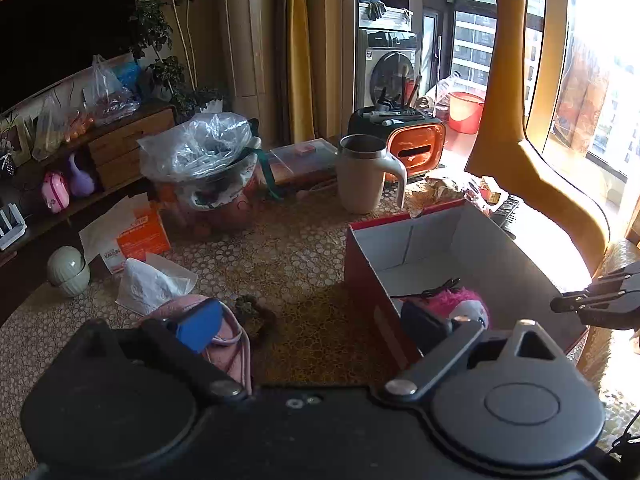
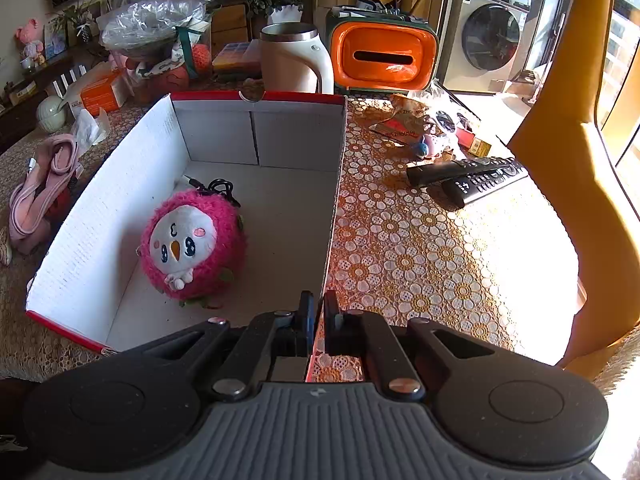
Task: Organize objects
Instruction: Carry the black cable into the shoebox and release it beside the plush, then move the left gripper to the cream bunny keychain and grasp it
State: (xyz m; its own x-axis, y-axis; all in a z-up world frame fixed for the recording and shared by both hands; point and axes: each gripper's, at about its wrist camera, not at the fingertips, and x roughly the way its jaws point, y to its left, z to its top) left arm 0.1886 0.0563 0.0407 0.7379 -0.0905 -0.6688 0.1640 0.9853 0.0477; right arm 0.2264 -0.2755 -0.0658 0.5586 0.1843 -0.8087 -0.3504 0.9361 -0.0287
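Nearest in the right wrist view, the right gripper [image 2: 318, 316] is pinched tight on the near right wall of the red-and-white box [image 2: 100, 216], steadying it on the table [image 2: 420, 264]. The left gripper [image 1: 316, 332] hangs spread wide with nothing between its fingers, straddling the box's left wall — one blue pad over the pink pouch [image 1: 228, 336], the other over the box.

Inside the box, near the left wall, lies a pink plush bird [image 2: 192, 244] with a black cable [image 2: 218, 188] just behind it. Both look light; the plush is soft and would give under the pads.

Left of the box and outside it, the pink pouch seems the likeliest next piece: limp fabric with straps, best taken across its bunched middle so it does not sag free. A dark scrunchie-like tangle [image 1: 256, 312] sits just beside it, and a crumpled tissue [image 1: 148, 284] lies a little farther.

To the right, two remote controls [image 2: 472, 178] — stiff, smooth, easiest gripped across their narrow width — lie by snack wrappers [image 2: 416, 128]. Farther back stand a mug [image 2: 294, 60], an orange-fronted holder [image 2: 382, 58] and a bag-covered tub [image 1: 208, 172]; the mug crowds the box's far wall.
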